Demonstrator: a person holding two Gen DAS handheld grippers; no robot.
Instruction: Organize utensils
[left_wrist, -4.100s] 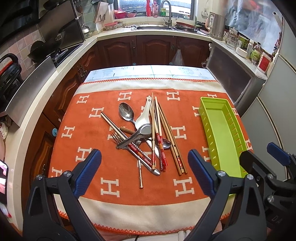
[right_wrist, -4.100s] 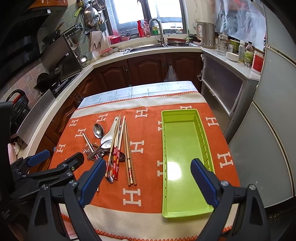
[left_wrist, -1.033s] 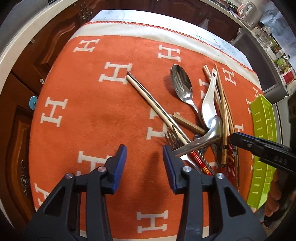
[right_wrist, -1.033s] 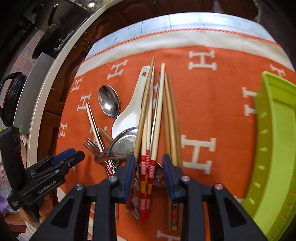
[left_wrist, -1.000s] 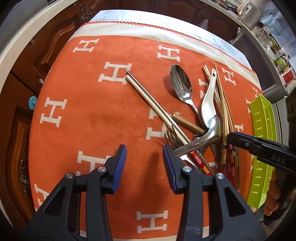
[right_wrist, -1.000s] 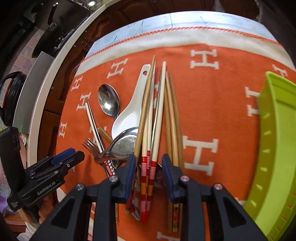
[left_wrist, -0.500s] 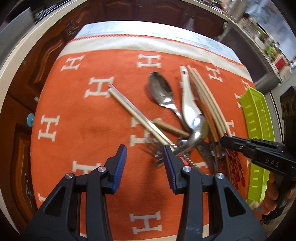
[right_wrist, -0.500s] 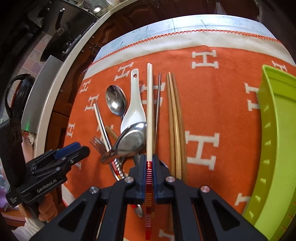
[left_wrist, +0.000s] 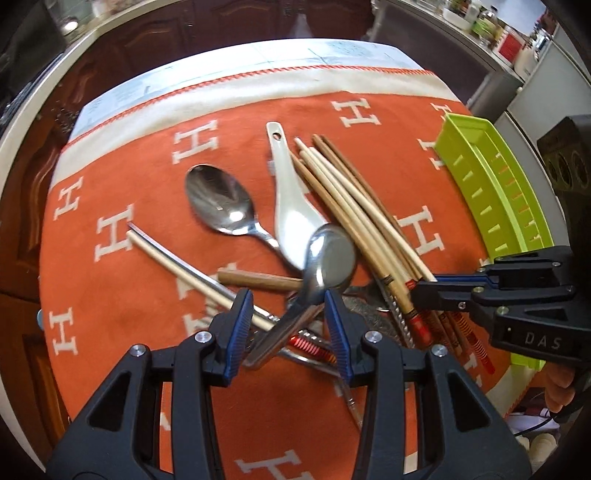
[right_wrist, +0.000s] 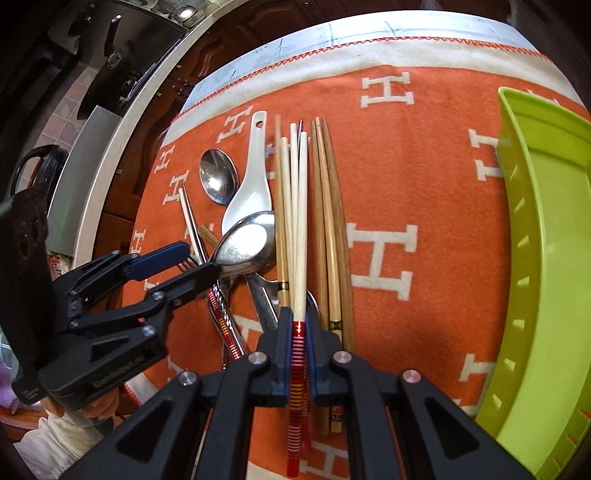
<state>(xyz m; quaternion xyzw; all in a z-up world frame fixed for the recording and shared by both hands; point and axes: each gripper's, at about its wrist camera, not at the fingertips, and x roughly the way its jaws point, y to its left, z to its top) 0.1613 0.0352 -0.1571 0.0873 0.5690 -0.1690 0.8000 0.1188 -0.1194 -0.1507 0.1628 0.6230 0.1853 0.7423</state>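
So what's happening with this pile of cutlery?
A person with a gripper in each hand is sorting utensils heaped on an orange cloth. The right gripper has just closed its jaws on pale chopsticks with red-striped ends. The left gripper is open, its jaws either side of a metal spoon's handle, not pressing on it. The green tray holds nothing in view.
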